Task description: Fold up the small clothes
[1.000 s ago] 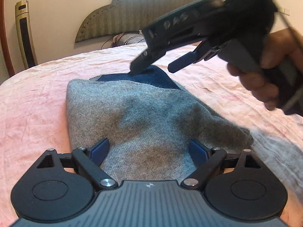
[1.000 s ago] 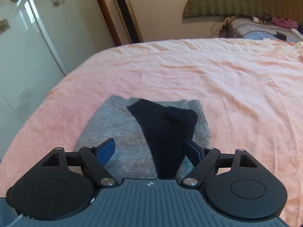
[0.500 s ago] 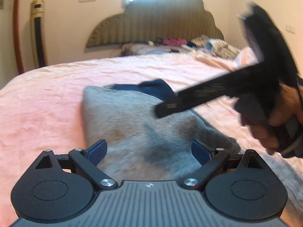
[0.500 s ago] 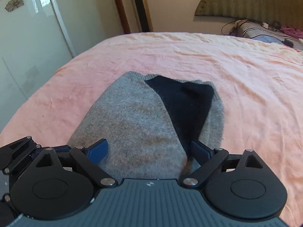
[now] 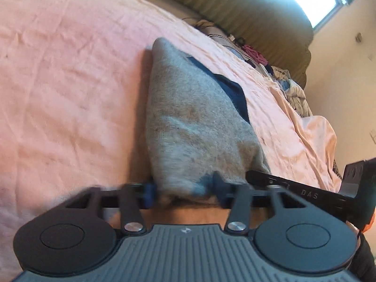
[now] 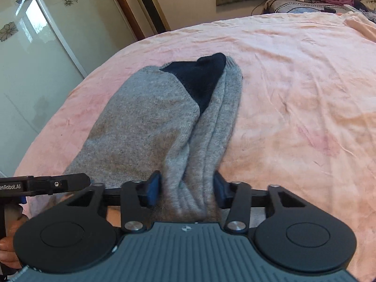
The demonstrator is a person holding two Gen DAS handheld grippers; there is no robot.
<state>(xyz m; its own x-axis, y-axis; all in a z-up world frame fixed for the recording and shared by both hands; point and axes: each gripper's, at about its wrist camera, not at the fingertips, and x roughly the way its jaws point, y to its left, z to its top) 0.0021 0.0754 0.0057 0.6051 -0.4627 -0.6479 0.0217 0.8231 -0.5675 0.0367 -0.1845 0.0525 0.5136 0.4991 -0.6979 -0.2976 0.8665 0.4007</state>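
1. Left wrist view: the left gripper [image 5: 182, 188] has just been closing, and its blue pads now pinch the near edge of the grey garment [image 5: 188, 117] lying on the pink bedsheet [image 5: 70, 82]. The picture is tilted and blurred near the fingertips. The other tool's black finger lies just right of that edge. To do this step well, I judge both grips should bite through every layer of the hem before lifting, then rise together, level, so the cloth does not skew.

2. Right wrist view: the right gripper [image 6: 186, 186] has likewise just been closing; its pads squeeze a bunched, ribbed ridge of the same near edge. The left tool's fingertip shows at the far left, close beside. Carry the edge toward the far end and lay it flush.

3. The garment is a soft grey knit, already doubled lengthwise, with a dark navy panel [image 6: 199, 77] at its far end. It lies mid-bed, slightly rumpled near the grips.
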